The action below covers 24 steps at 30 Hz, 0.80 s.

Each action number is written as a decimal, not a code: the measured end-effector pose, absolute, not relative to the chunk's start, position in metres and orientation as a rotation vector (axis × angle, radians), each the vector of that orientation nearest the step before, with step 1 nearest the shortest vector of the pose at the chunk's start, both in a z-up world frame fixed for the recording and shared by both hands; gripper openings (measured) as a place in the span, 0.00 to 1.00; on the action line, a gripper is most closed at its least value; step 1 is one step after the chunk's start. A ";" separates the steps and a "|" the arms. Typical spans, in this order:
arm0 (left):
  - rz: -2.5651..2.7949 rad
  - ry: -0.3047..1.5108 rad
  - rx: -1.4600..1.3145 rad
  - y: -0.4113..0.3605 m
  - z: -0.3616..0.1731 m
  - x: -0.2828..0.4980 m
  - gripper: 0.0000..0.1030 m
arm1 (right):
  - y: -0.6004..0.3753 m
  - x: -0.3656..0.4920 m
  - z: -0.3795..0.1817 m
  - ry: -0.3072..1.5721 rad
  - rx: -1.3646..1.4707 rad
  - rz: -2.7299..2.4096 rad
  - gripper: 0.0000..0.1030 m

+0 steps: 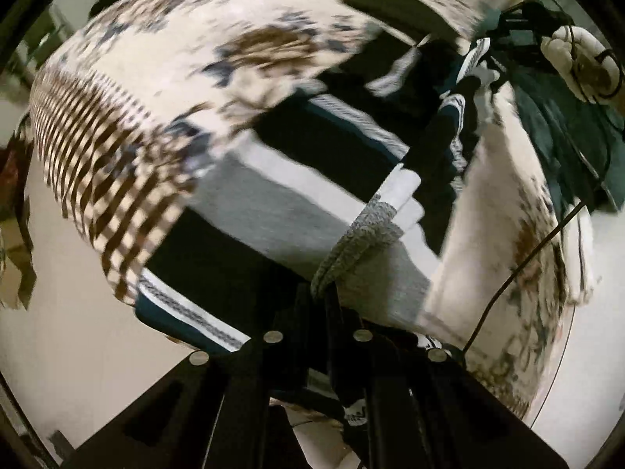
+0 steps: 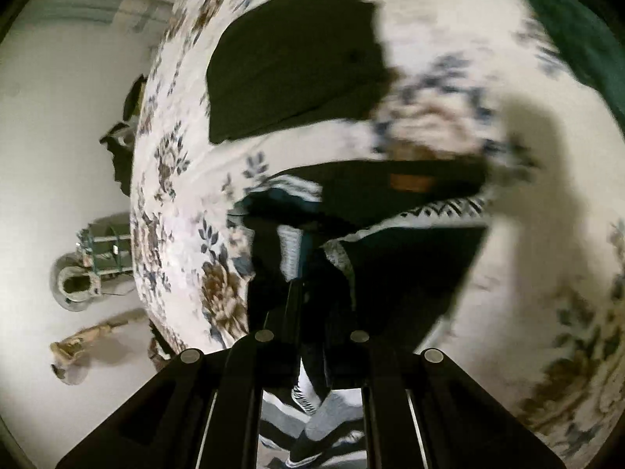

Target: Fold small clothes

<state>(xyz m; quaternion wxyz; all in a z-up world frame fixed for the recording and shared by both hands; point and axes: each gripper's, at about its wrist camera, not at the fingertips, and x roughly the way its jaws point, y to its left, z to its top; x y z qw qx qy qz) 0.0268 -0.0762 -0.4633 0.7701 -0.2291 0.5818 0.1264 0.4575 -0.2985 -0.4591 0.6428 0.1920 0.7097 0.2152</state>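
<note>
Pinching the garment from both ends: left gripper [image 1: 324,293] has its fingers drawn together on the grey knitted cuff [image 1: 357,240] of a striped sweater [image 1: 273,195], the cuff bunched right at the fingertips and the black, grey and white bands running away from them up and to the left. Sweater lies across a floral bedspread [image 1: 164,58], whose brown-striped border [image 1: 90,164] hangs toward the pale floor at left. Beyond the cuff, more of the cloth rises in a twisted, patterned fold [image 1: 457,117] toward the right gripper, seen at upper right in a white-gloved hand [image 1: 578,62] with a black cable [image 1: 519,265] trailing down. From the right wrist view, right gripper [image 2: 300,289] is closed on a white ribbed edge [image 2: 291,250] of the same sweater, fabric sitting between the fingertips and spreading forward and to the right as dark cloth with a zigzag band [image 2: 429,211]. A separate dark folded garment [image 2: 297,58] rests further up the bedspread, apart from the sweater. Both views are motion-blurred; finer detail of the grips cannot be told.
</note>
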 end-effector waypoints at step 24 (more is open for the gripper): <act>0.206 1.405 -0.751 0.125 -0.526 -0.013 0.56 | -0.109 0.354 -0.509 1.690 0.123 0.497 0.51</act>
